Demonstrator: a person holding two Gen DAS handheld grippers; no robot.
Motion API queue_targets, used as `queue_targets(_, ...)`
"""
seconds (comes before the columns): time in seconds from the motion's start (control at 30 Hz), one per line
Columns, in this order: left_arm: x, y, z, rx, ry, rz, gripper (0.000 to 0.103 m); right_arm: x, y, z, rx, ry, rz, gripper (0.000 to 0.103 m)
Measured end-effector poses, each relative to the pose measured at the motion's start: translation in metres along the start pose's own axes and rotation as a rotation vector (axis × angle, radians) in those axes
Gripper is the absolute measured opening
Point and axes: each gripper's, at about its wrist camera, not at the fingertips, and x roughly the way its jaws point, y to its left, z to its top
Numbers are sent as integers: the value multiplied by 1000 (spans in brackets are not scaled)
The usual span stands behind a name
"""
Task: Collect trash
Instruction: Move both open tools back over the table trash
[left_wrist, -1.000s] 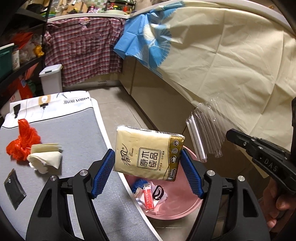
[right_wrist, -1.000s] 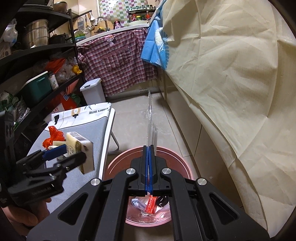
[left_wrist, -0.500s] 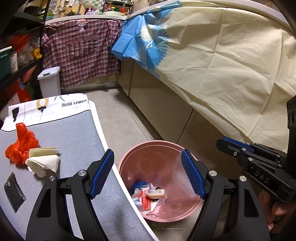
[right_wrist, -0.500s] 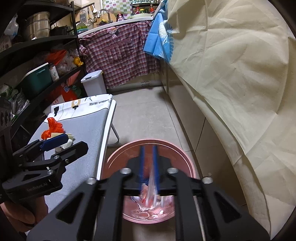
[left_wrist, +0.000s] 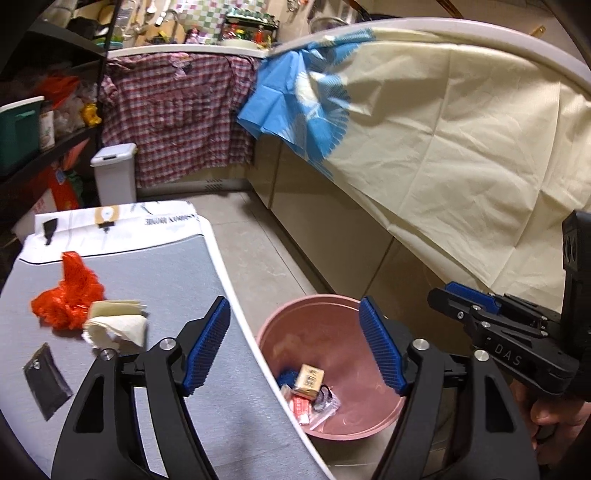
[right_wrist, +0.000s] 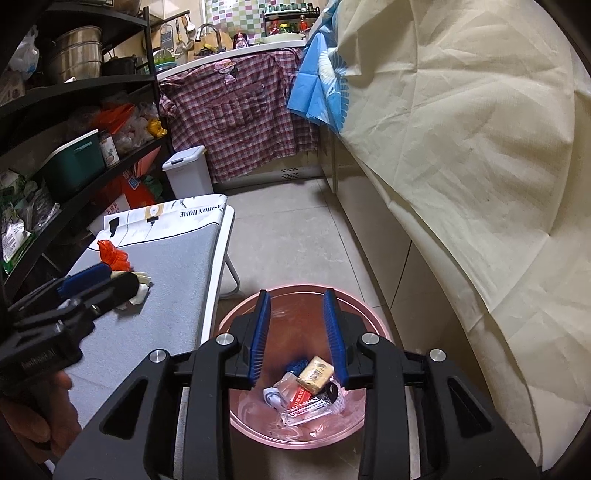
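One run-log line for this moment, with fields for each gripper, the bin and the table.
left gripper: open, empty | right gripper: open, empty | pink bin: tissue pack inside | table: orange bag, tissues, black packet

bin (right_wrist: 354, 306): smooth pink plastic, faint sheen
pads (left_wrist: 207, 350): blue ribbed rubber-like facing on matt black plastic arms
board (left_wrist: 155, 280): grey cloth cover, matt, fine weave
bag (left_wrist: 66, 295): thin orange plastic, crinkled and glossy, at the board's 10 o'clock
tissue (left_wrist: 114, 328): soft white paper, creased
sheet (right_wrist: 461, 140): cream cloth, matt, fold-marked
floor (right_wrist: 295, 236): smooth pale tile
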Motion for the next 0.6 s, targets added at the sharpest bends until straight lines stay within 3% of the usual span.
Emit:
queue_targets(0.23,-28,28,10,-27,-16,43,58,-11,17,2,-17,-26,29,31)
queue_targets(0.43,-62,64,29,-23,-34,105,57,-17,36,5,-45,-46,70,31)
queue_targets(0.6,-93,105,49,-26,-46,150,56,-18,48,5,-67,-60,109,25)
